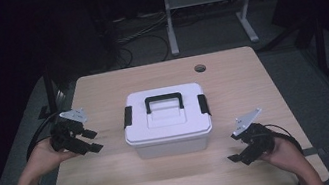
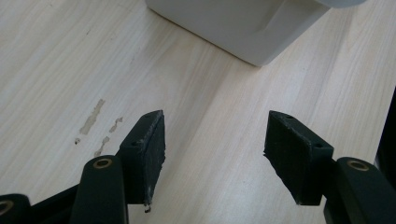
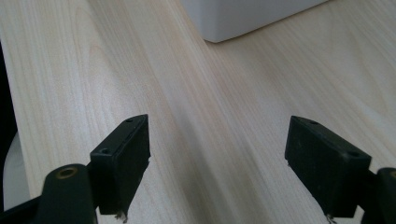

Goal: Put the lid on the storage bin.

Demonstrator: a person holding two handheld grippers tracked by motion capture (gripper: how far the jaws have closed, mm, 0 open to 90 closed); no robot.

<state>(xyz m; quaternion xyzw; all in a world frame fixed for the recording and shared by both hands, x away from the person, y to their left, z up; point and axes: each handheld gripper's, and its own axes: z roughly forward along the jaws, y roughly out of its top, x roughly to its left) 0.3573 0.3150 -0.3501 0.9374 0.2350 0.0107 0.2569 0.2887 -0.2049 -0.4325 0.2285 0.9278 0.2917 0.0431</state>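
A white plastic storage box [image 1: 167,121] with a black carry handle [image 1: 164,101] and a black latch on each end stands shut in the middle of the wooden table [image 1: 116,181]. My left gripper [image 1: 92,140] hovers at the box's left, open, with bare wood between its pads [image 2: 152,149]. A corner of the box [image 2: 243,28] lies ahead of it. My right gripper [image 1: 234,154] sits at the box's front right, near the table's front edge, open and empty; its pads [image 3: 126,161] frame bare table, with the box's corner [image 3: 238,18] farther on.
A round cable hole [image 1: 200,68] lies near the table's far edge. Pale scuff marks [image 2: 95,121] show on the wood by the left gripper. Beyond the table are a grey floor, loose cables and the legs of another desk [image 1: 208,4].
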